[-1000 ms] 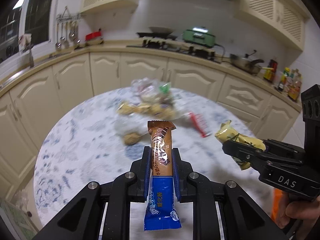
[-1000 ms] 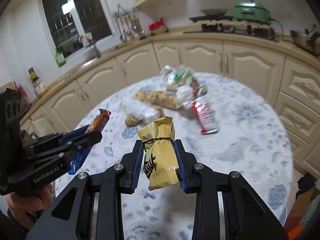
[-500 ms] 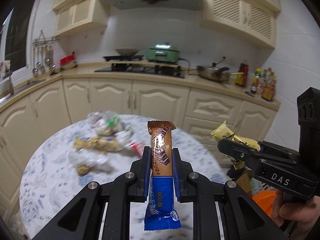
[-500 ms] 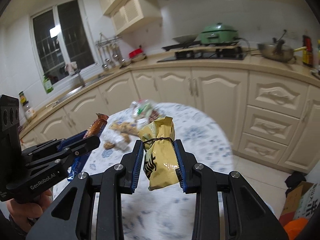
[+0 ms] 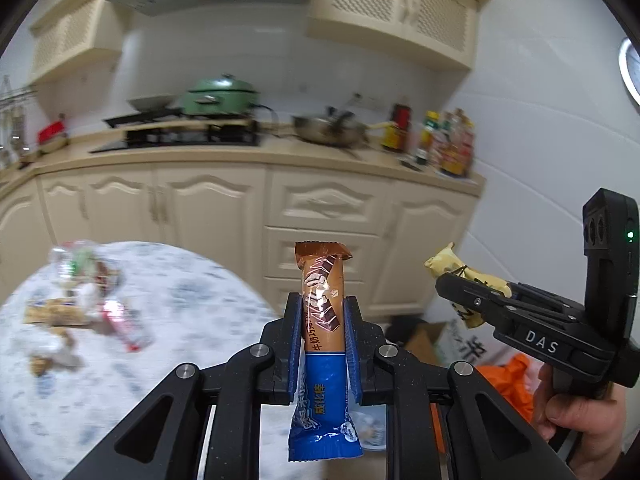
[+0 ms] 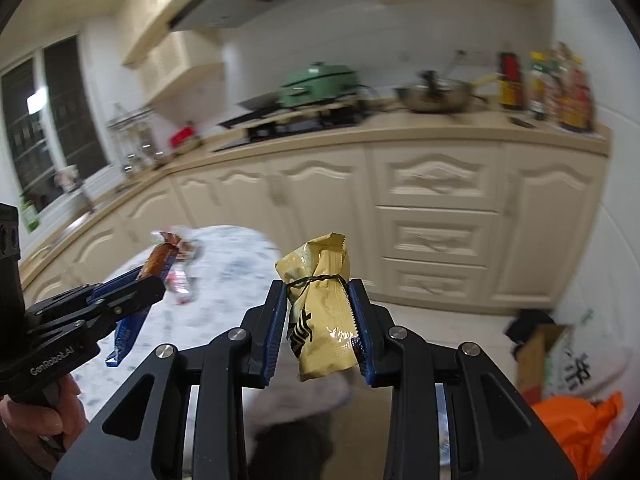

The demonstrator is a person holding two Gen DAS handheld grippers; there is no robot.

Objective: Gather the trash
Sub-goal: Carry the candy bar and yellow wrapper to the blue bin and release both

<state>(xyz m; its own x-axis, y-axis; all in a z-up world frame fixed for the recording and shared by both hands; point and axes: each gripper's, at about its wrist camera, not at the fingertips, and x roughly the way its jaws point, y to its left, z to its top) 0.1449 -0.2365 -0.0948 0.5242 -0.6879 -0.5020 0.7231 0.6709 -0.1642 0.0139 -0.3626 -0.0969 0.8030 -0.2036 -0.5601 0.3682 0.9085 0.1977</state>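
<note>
Carrying two pieces at once. Our left gripper (image 5: 323, 332) clamps brown-and-blue foil wafer-bar wrapper (image 5: 322, 320), long axis upright. Our right gripper (image 6: 322, 320) pinches crumpled yellow foil snack packet (image 6: 322, 312). Crumpled orange plastic bag (image 6: 576, 424) lies on floor at 4 o'clock from right gripper, so we judge right nearer. More wrappers on round blue-patterned white table (image 5: 168, 320), at 9 o'clock from left gripper.

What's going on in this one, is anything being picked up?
A person is clearing trash in a kitchen with a gripper in each hand. The left gripper is shut on a brown and blue snack wrapper, and the right gripper is shut on a crumpled yellow wrapper. Both are held in the air, off the table, where more wrappers lie. An orange bag sits on the floor to the right.
</note>
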